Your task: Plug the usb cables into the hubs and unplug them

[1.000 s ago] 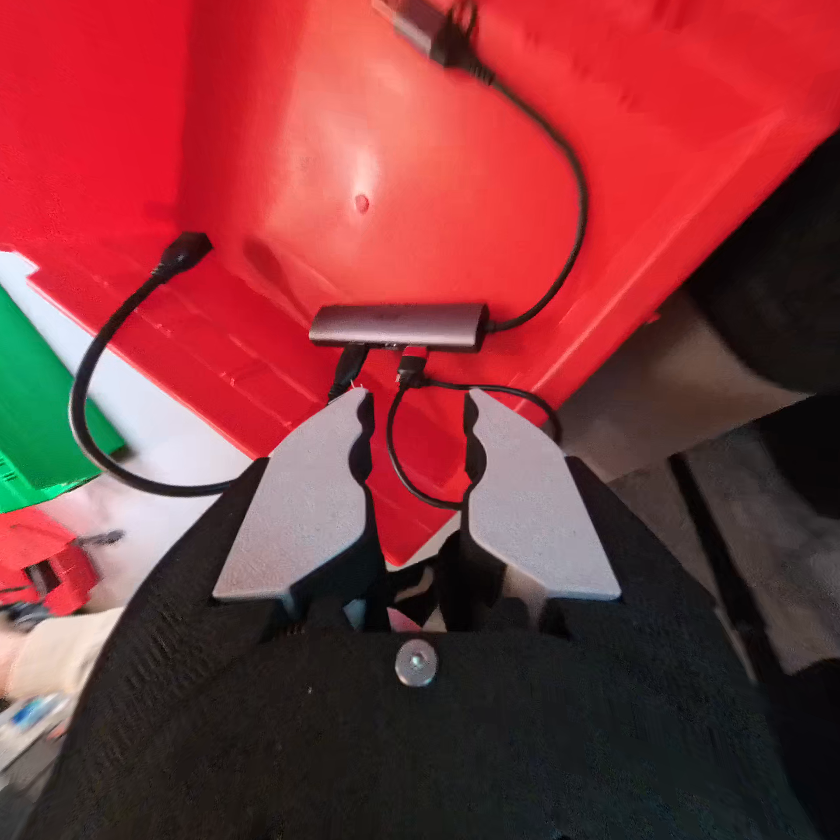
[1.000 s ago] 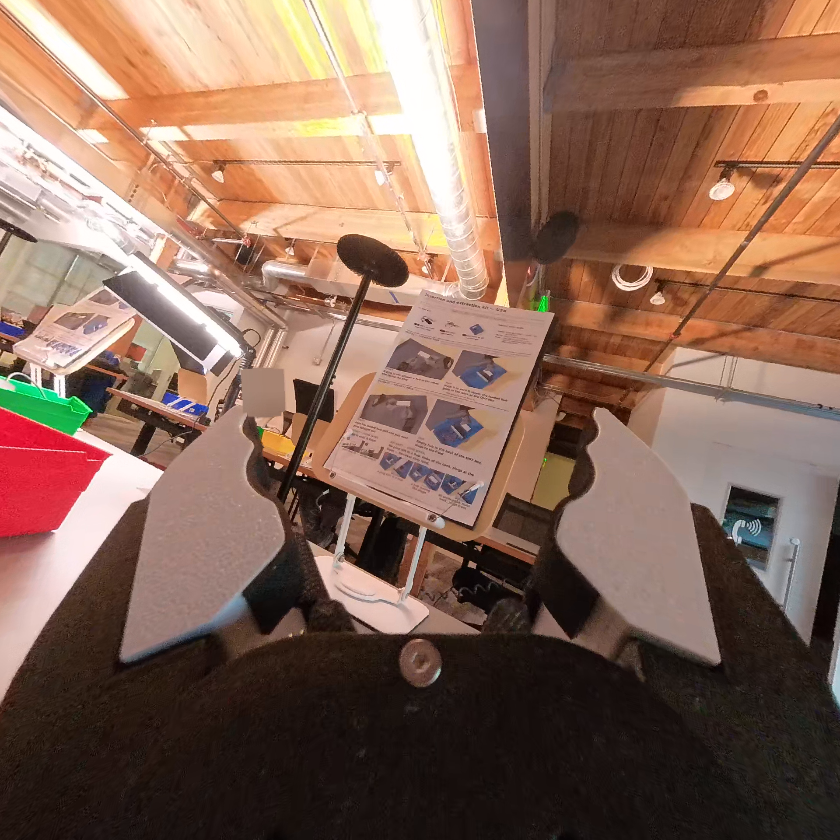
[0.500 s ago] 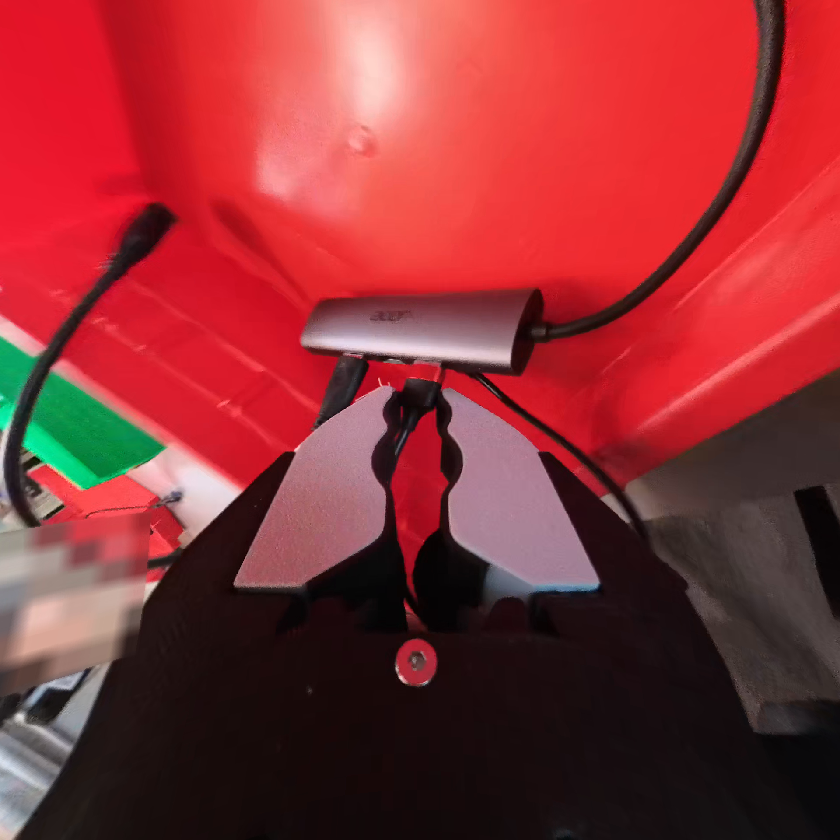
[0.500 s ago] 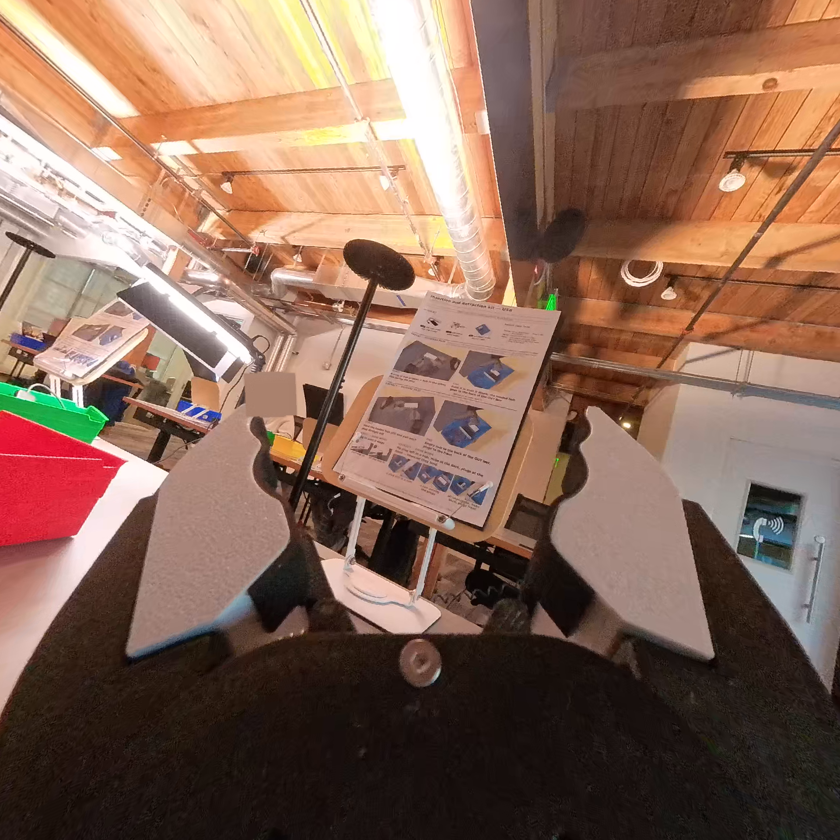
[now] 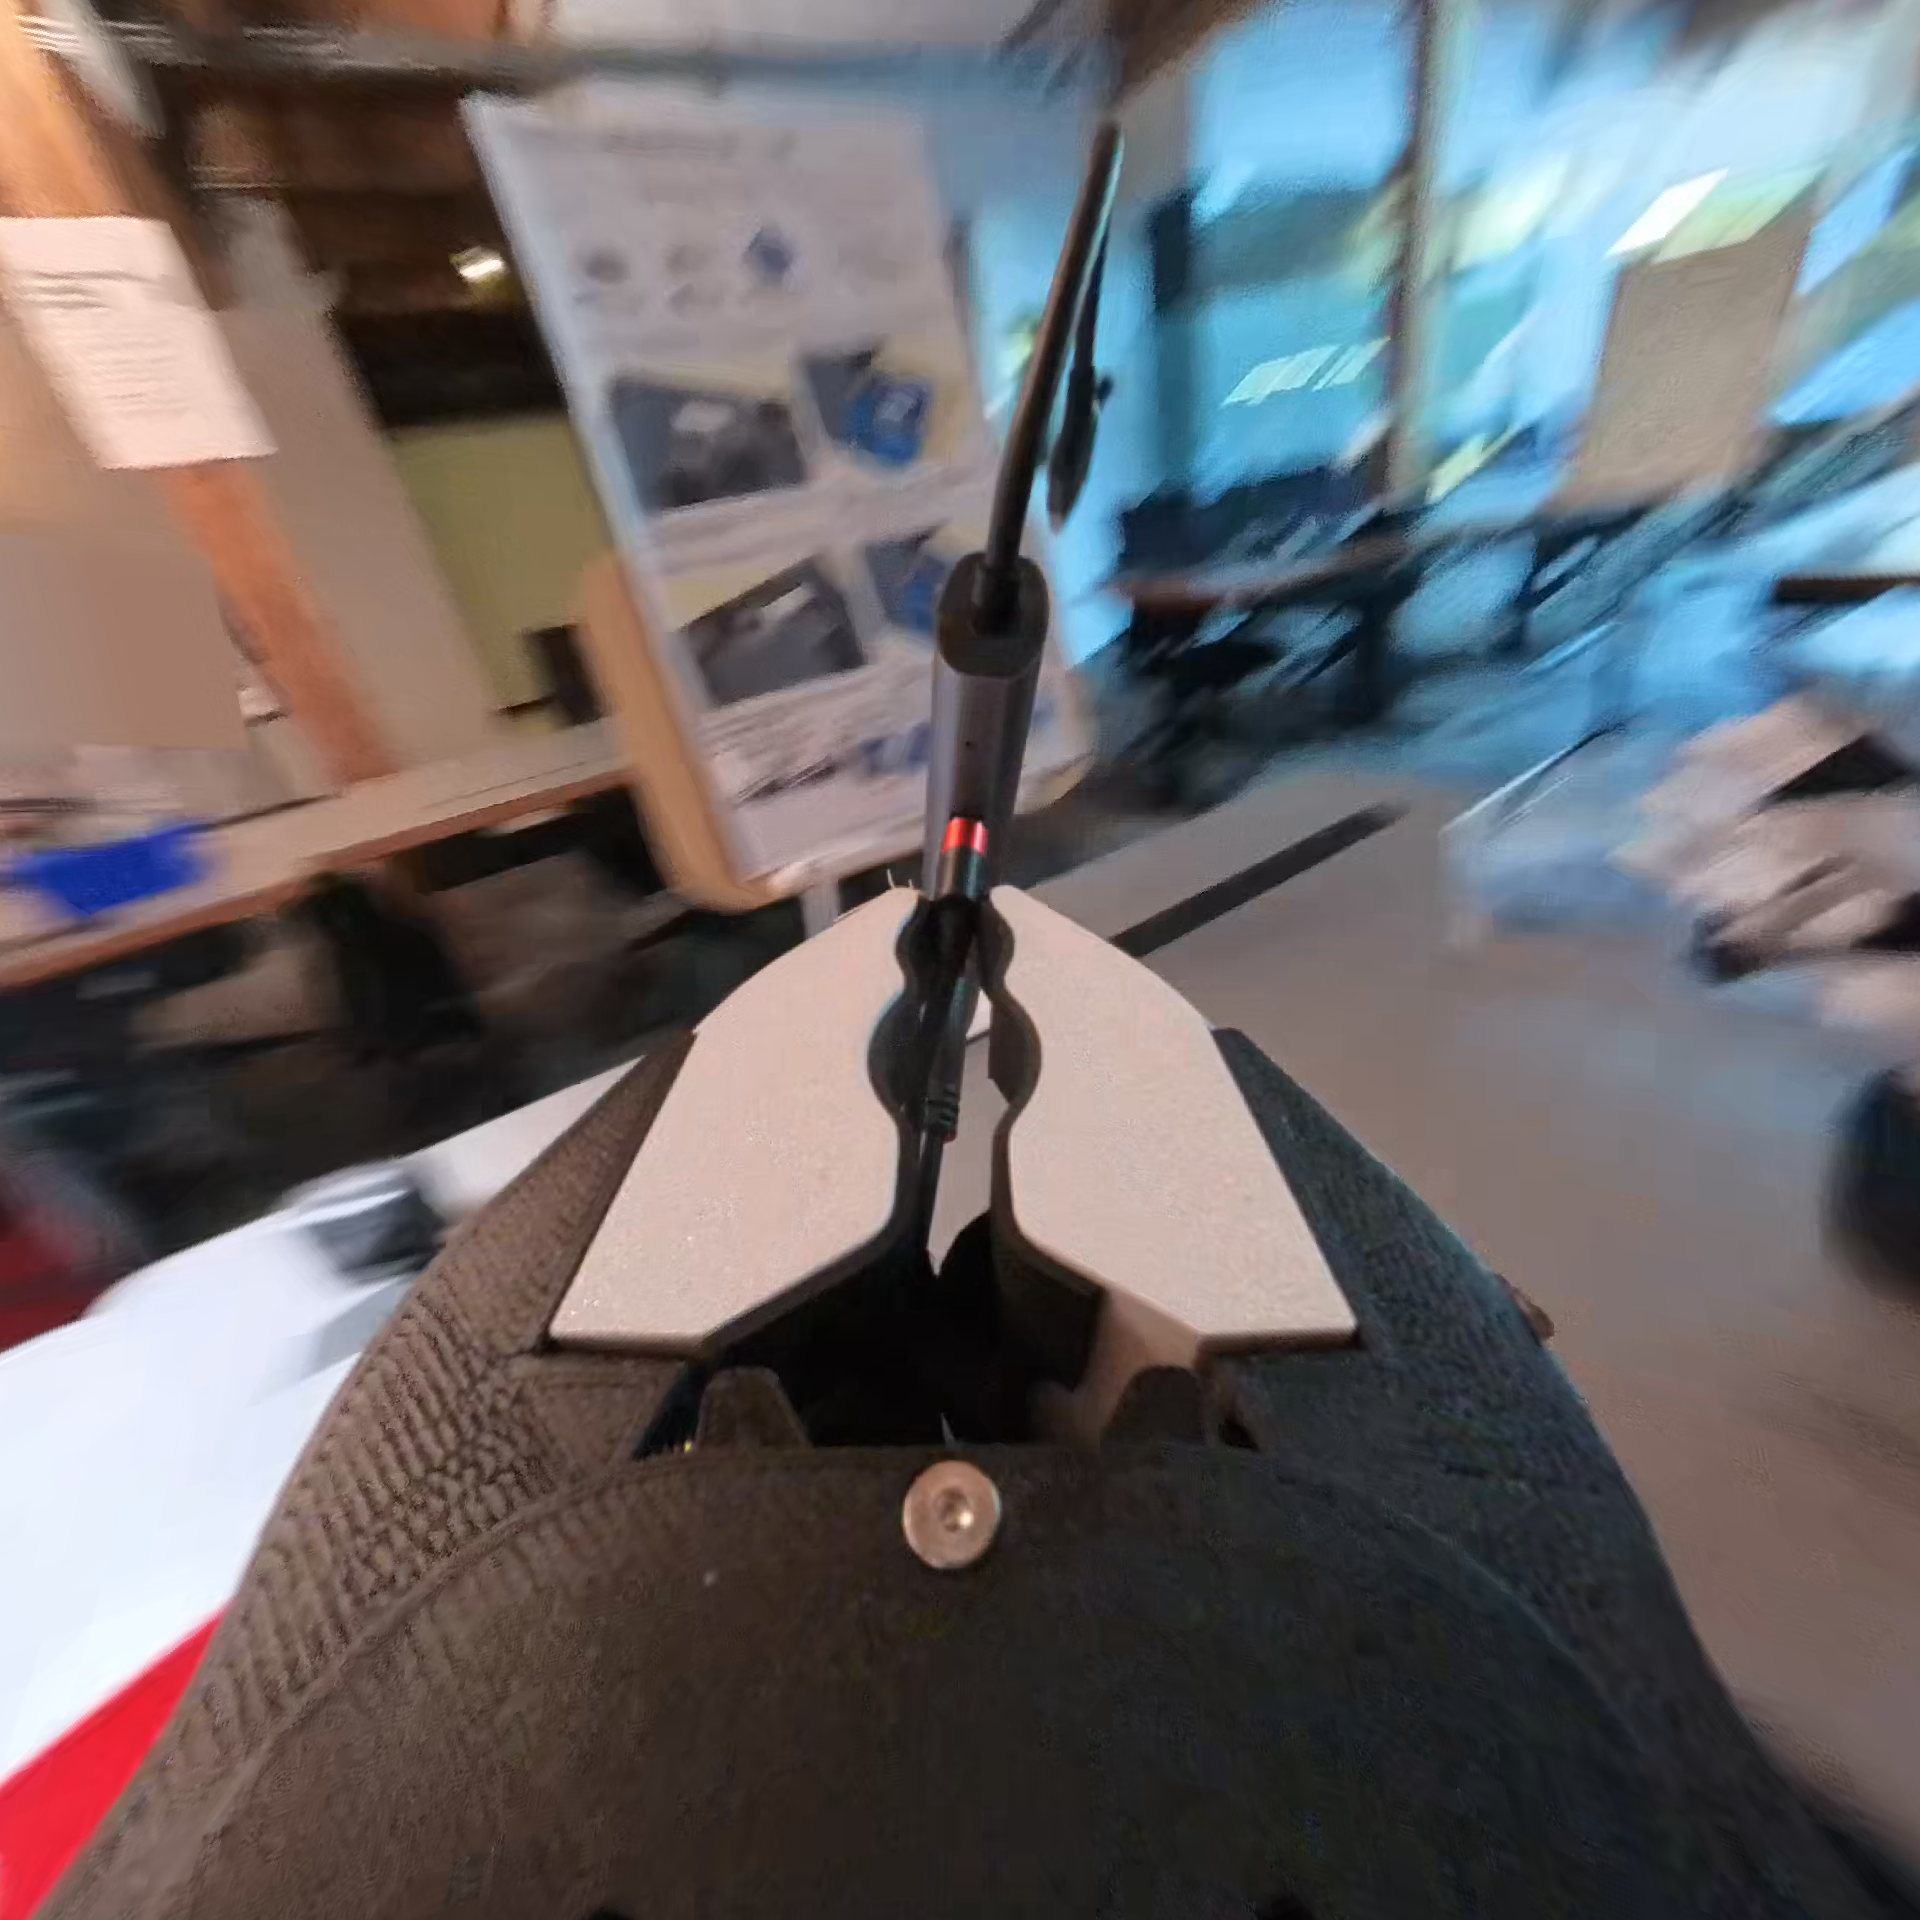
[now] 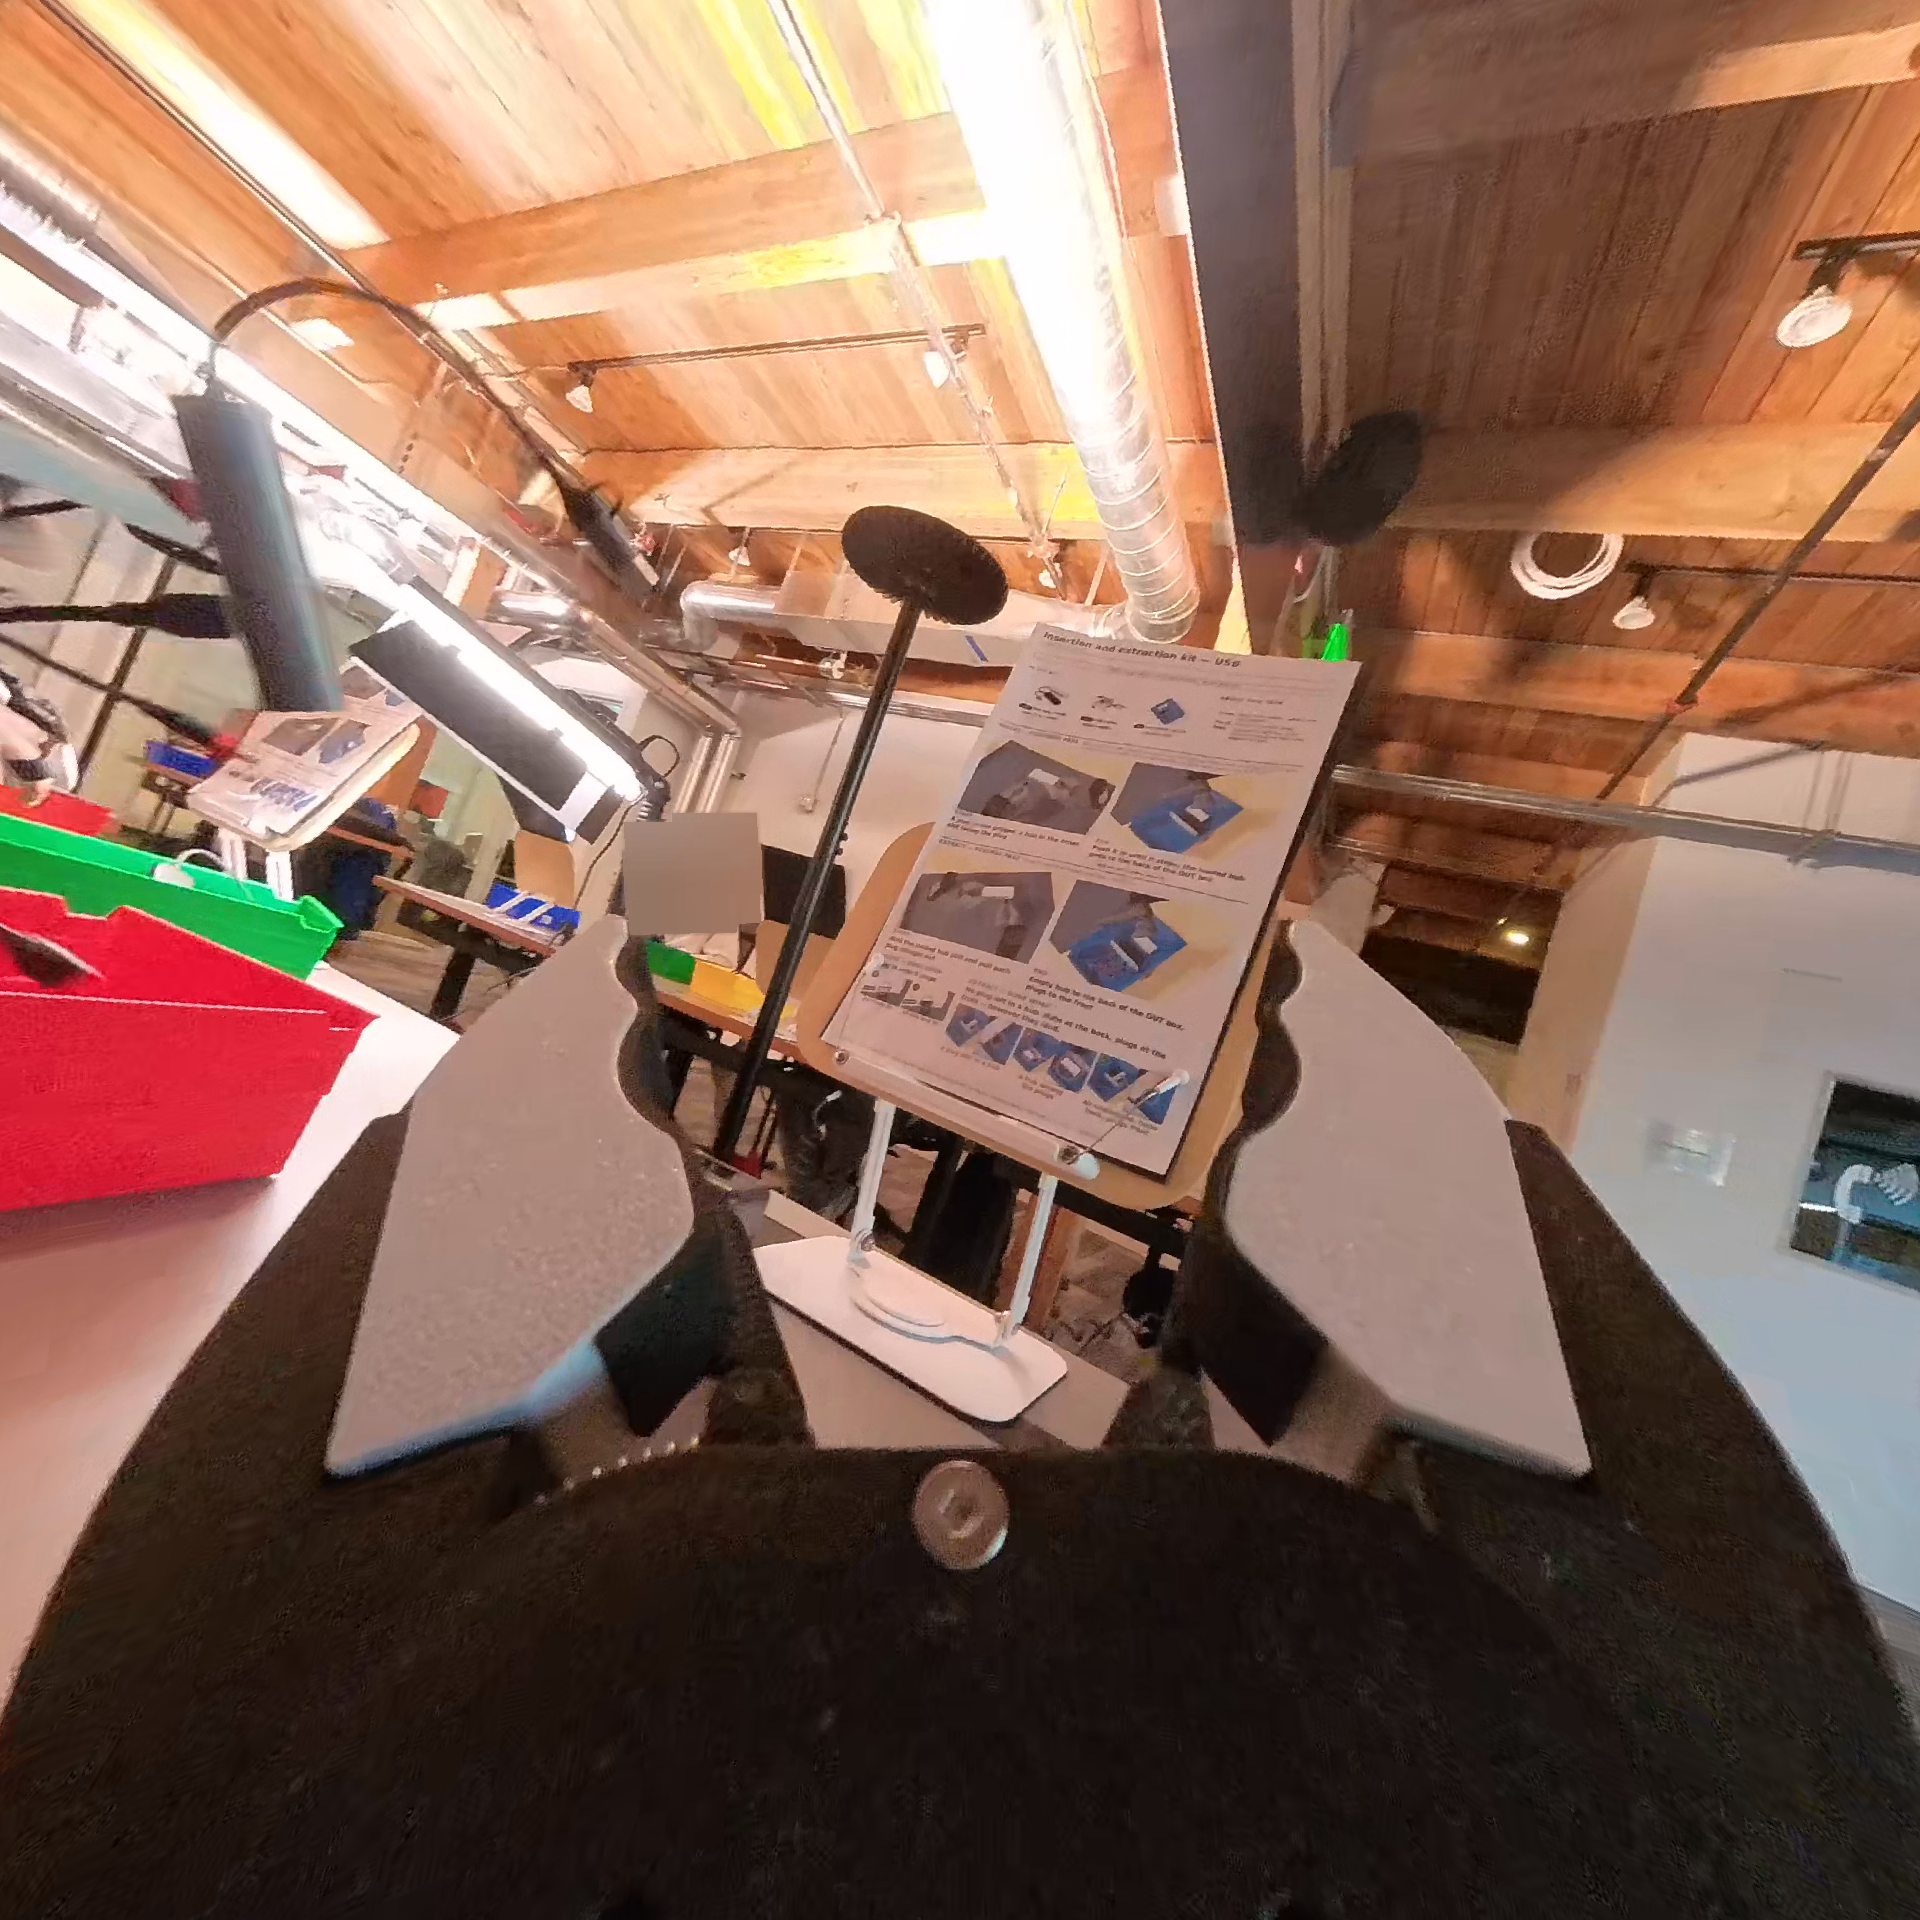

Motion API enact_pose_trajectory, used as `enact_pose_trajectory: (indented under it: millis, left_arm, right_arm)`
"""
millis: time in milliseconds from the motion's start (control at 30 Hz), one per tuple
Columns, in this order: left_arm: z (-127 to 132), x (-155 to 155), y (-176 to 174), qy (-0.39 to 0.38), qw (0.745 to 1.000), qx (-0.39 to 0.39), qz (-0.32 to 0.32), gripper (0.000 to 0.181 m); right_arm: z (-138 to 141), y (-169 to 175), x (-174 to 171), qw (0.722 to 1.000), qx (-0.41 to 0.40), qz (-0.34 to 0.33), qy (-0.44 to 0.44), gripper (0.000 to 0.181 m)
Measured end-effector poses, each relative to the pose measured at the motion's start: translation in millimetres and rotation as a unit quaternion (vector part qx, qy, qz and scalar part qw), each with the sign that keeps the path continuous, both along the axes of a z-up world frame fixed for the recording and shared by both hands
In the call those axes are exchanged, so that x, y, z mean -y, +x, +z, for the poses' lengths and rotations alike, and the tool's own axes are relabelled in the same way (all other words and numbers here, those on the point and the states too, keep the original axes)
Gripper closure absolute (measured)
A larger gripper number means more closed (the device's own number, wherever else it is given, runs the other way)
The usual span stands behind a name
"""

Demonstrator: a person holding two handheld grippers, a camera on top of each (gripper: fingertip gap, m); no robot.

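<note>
My left gripper [image 5: 951, 909] is shut on a black USB plug with a red band [image 5: 961, 857]. The plug sits in a grey hub [image 5: 982, 707], which is held up in the air end-on above my fingertips. The hub's black cable [image 5: 1039, 364] rises from its far end. The view is blurred by motion. In the right wrist view the raised hub [image 6: 255, 551] shows at upper left with its cable [image 6: 416, 322] arcing away. My right gripper [image 6: 956, 935] is open and empty, pointing up over the table.
A red bin [image 6: 156, 1070] stands on the white table at left, a green bin [image 6: 156, 883] behind it. An instruction sheet on a white stand [image 6: 1091, 904] and a black pole with a round top [image 6: 831, 904] stand ahead of the right gripper. My right fingertips sit around 35 cm from my left ones.
My left gripper closed on the red-banded plug and lifted it, with the hub attached, up out of the red bin. The right gripper stayed open and barely moved.
</note>
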State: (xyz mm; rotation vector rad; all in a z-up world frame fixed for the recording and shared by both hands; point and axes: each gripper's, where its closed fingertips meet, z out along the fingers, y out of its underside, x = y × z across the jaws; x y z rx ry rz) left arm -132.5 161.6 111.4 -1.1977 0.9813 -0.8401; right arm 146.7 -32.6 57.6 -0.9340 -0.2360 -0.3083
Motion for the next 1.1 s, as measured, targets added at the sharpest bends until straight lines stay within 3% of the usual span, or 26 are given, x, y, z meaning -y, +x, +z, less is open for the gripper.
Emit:
enact_pose_trajectory:
  millis: [67, 167, 300, 400, 467, 600, 700, 767, 867, 1000, 1100]
  left_arm:
    - [8, 22, 31, -0.076, 0.987, 0.082, -0.113, 0.174]
    - [7, 55, 79, -0.175, 0.936, 0.16, -0.261, 0.174]
    - [2, 101, 126, -0.286, 0.823, 0.247, -0.424, 0.173]
    - [-15, 123, 155, -0.359, 0.748, 0.284, -0.48, 0.174]
    - [-34, 138, 173, -0.388, 0.721, 0.285, -0.499, 0.174]
    - [-63, 163, 188, -0.428, 0.67, 0.278, -0.539, 0.174]
    - [-84, 179, 195, -0.404, 0.71, 0.237, -0.527, 0.174]
    - [-83, 182, 192, -0.392, 0.708, 0.244, -0.535, 0.173]
    - [-83, 187, 191, -0.343, 0.734, 0.226, -0.541, 0.172]
    - [-83, 171, 192, -0.259, 0.8, 0.216, -0.497, 0.127]
    - [-90, 175, 195, -0.225, 0.81, 0.165, -0.515, 0.111]
  right_arm:
    - [-4, -5, -4, 1.0, -0.004, 0.025, -0.016, 0.077]
    - [-12, -17, -11, 0.994, -0.033, 0.094, -0.049, 0.083]
    - [-17, -34, -15, 0.951, -0.161, 0.248, -0.086, 0.095]
    - [-14, -47, -10, 0.897, -0.245, 0.359, -0.083, 0.114]
    - [-16, -55, -10, 0.875, -0.266, 0.393, -0.094, 0.123]
    - [-32, -78, -17, 0.872, -0.239, 0.401, -0.15, 0.134]
    - [-36, -96, -14, 0.869, -0.197, 0.421, -0.171, 0.15]
    - [-41, -93, -17, 0.883, -0.184, 0.392, -0.18, 0.165]
    - [-40, -91, -13, 0.895, -0.151, 0.378, -0.183, 0.169]
    - [-45, -89, -12, 0.887, -0.144, 0.39, -0.202, 0.17]
    - [-63, -102, -15, 0.86, -0.132, 0.414, -0.267, 0.17]
